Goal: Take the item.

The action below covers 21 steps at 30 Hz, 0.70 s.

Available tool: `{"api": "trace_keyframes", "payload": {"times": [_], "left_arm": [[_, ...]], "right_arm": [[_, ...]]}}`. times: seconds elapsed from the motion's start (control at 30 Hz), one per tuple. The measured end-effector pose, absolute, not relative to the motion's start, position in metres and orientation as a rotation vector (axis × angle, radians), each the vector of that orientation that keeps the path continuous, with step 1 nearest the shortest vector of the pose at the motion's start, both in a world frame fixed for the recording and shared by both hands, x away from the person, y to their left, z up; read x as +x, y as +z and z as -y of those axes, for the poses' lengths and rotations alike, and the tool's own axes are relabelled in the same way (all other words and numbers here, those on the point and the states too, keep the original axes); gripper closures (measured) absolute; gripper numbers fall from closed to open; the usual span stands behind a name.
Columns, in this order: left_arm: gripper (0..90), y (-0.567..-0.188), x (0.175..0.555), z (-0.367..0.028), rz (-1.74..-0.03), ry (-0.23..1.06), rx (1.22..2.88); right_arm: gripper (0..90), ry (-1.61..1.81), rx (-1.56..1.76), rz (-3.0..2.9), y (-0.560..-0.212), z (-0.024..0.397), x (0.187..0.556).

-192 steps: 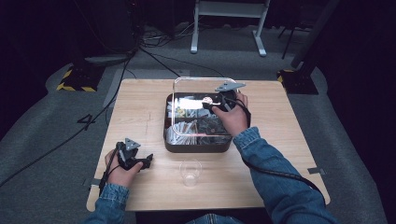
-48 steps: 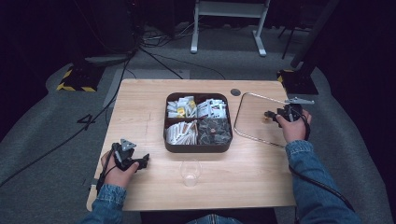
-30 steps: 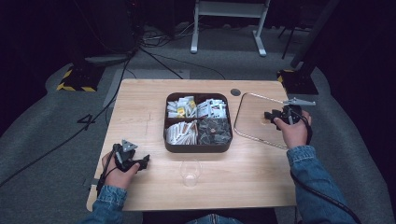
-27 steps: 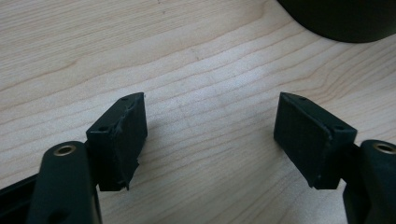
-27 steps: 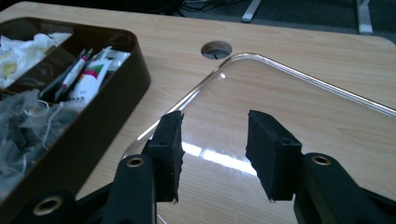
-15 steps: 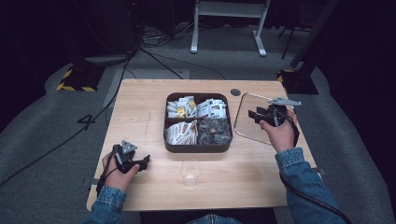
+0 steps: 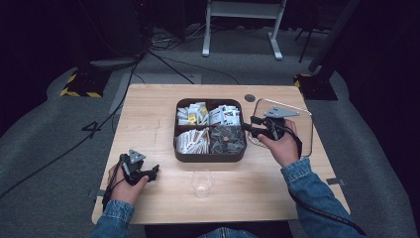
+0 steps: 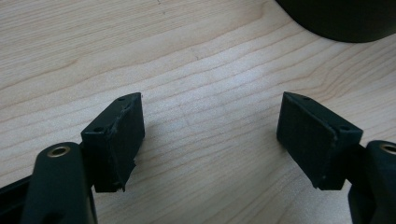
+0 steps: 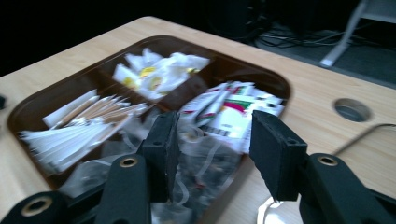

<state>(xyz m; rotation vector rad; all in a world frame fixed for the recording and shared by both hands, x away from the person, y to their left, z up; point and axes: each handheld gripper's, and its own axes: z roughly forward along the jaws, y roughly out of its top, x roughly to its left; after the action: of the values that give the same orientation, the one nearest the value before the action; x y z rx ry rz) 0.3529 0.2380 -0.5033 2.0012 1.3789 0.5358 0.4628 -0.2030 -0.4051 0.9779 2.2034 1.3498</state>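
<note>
The wooden table [image 7: 148, 124] bears the brown tray [image 7: 208, 157] at its middle; the clear lid [image 7: 304, 124] lies flat at the tray's three o'clock; my right claw [image 7: 250, 128] hovers over the tray's four o'clock compartment of dark packets [image 7: 227, 139], jaws partly apart and just opening, gripping nothing; my left claw [image 7: 152, 171] sits at eight o'clock, jaws apart over bare wood, empty; the glass [image 7: 202, 182] stands at six o'clock.

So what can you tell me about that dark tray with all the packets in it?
The tray is dark brown, squarish with rounded corners, and looks like plastic. It lies flat and uncovered mid-table, split into four compartments: white-and-yellow sachets far left, printed packets far right, white paper sticks near left, clear-wrapped dark items near right. Nothing grips it.
</note>
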Motion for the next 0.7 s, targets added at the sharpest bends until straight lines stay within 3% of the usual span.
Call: {"api": "trace_keyframes", "payload": {"times": [0.37, 0.7], "left_arm": [[20.5, -0.504, 0.353, -0.237, -1.363, 0.522, 2.015], [18.7, -0.504, 0.354, -0.236, -1.362, 0.522, 2.022]], "right_arm": [[52.7, 1.253, 0.83, -2.379, -0.423, 0.167, 0.464], [46.6, 1.183, 0.777, -2.453, -0.44, 0.142, 0.475]]}}
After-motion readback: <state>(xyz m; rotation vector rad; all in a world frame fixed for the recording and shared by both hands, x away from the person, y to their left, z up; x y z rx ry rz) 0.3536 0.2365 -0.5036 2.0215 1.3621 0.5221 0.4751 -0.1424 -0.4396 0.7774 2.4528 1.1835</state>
